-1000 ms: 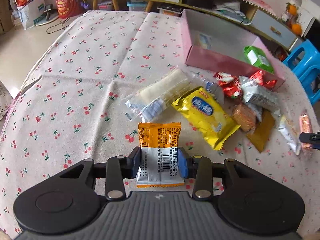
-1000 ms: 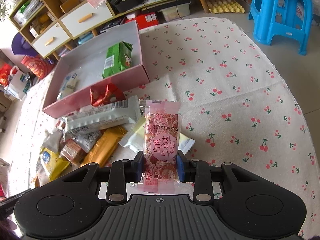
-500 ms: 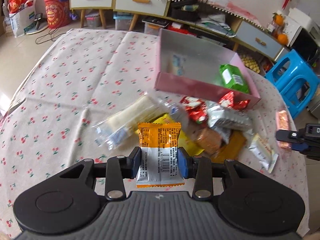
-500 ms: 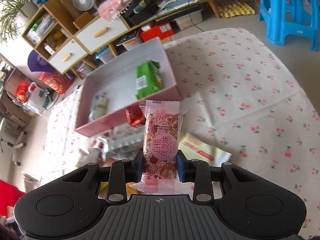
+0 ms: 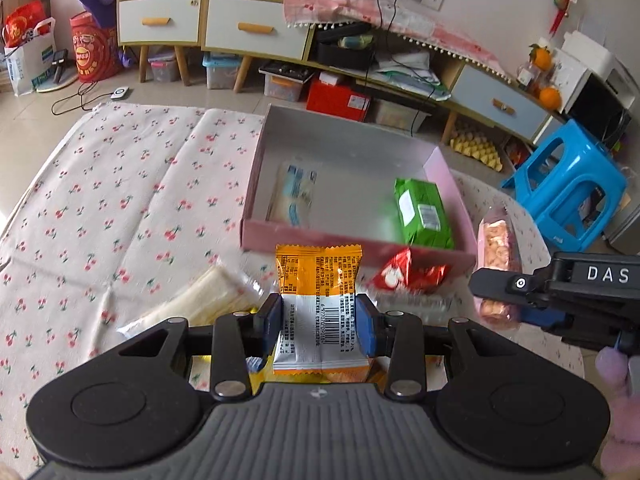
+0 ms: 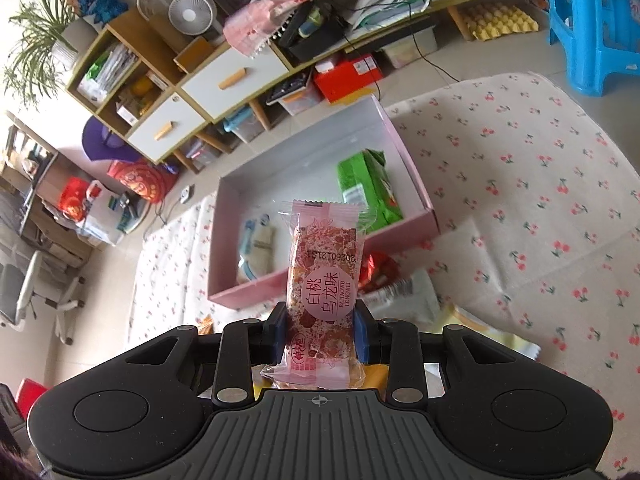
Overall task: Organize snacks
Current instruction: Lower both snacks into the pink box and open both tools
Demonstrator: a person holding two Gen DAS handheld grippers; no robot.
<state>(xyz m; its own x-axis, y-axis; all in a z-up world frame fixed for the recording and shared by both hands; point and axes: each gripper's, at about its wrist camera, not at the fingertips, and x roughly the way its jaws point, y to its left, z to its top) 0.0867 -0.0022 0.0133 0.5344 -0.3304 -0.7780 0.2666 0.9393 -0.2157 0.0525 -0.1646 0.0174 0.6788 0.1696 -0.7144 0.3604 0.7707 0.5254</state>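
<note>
My left gripper (image 5: 319,324) is shut on an orange and silver snack packet (image 5: 320,304), held above the pile in front of the pink box (image 5: 352,246). My right gripper (image 6: 320,334) is shut on a pink nougat bar (image 6: 323,288), also lifted, facing the pink box (image 6: 416,188). The box holds a green packet (image 5: 422,212) and a pale blue-printed packet (image 5: 294,194). In the left wrist view the right gripper (image 5: 498,288) shows at the right edge with the pink bar (image 5: 496,240) in it.
Loose snacks lie before the box: a long white wafer pack (image 5: 192,304), red wrappers (image 5: 404,276), a silver pack (image 6: 404,300). The cherry-print tablecloth (image 5: 120,208) covers the table. A blue stool (image 5: 568,196) stands right; cabinets and storage bins lie beyond.
Both grippers have risen and moved toward the pink box with their snacks still held. The box now shows larger and more centred in both views.
</note>
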